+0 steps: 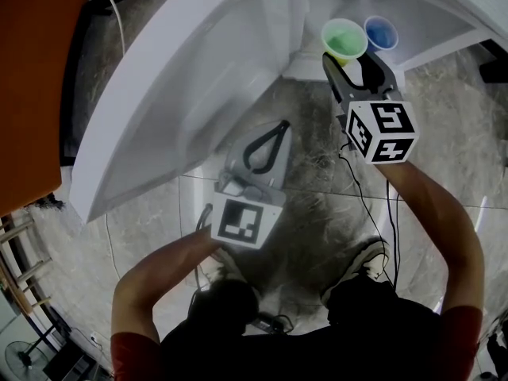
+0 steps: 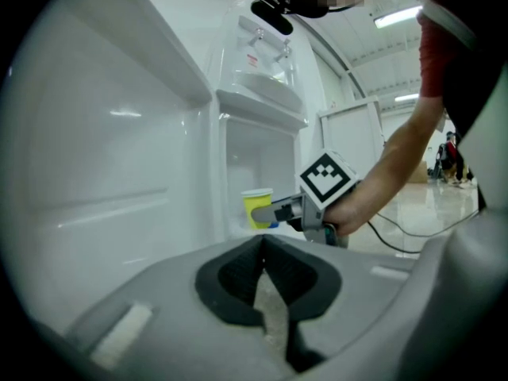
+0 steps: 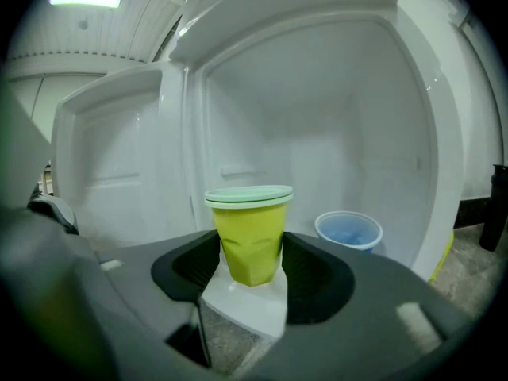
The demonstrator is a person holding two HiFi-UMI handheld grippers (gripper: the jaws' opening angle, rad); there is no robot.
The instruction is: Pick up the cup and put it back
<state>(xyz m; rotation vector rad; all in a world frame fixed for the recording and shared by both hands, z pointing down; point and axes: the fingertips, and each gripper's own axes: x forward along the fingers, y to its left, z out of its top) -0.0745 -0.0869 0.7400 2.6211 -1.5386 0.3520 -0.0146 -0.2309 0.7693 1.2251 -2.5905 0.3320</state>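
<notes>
A yellow-green cup (image 1: 344, 38) (image 3: 252, 236) with a pale green rim stands upright at the front of a low white fridge shelf (image 3: 246, 308). My right gripper (image 1: 357, 66) (image 3: 252, 262) reaches into the fridge. Its two fingers press on the cup's sides, and the wall looks dented where they touch. The left gripper view shows the same cup (image 2: 256, 207) with the right gripper (image 2: 279, 210) on it. My left gripper (image 1: 282, 127) (image 2: 263, 243) hangs lower and nearer to me, outside the fridge, shut with nothing in it.
A blue cup (image 1: 381, 32) (image 3: 349, 230) stands just right of the yellow-green one on the same shelf. The open fridge door (image 1: 159, 109) stretches to the left. A black cable (image 1: 361, 205) trails over the stone floor by the person's shoes (image 1: 369, 264).
</notes>
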